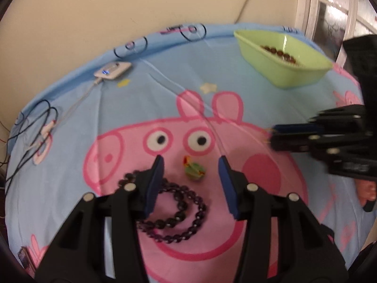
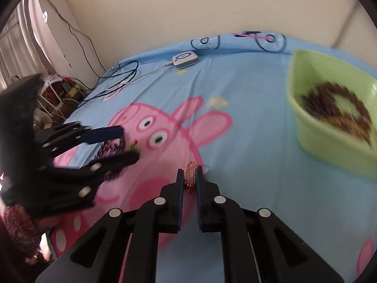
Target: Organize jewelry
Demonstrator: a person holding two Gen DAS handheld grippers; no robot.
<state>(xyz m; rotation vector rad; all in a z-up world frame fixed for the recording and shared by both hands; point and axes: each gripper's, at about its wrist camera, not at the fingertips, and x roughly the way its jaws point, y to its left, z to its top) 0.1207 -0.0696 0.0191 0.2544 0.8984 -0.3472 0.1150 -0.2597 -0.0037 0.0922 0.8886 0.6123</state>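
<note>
My left gripper [image 1: 190, 159] hangs open over the pig-print sheet. A small green and red charm [image 1: 194, 171] lies on the sheet between its fingers, untouched. A dark purple bead necklace [image 1: 183, 212] coils below, partly hidden by the left finger. My right gripper [image 2: 190, 170] is shut on an oval pink pendant with a gold rim [image 2: 190, 176], held upright just above the sheet. A light green tray [image 2: 329, 146] at the right holds brown bead jewelry [image 2: 339, 110]. In the right wrist view the left gripper [image 2: 129, 142] is at the left.
The blue sheet [image 1: 153, 94] covers a bed against a cream wall. A white device with a blue light [image 1: 113, 69] and black cables [image 1: 35, 118] lie at the far left corner. A window [image 1: 334, 4] is behind the tray [image 1: 282, 75]. Clutter stands beside the bed [image 2: 56, 94].
</note>
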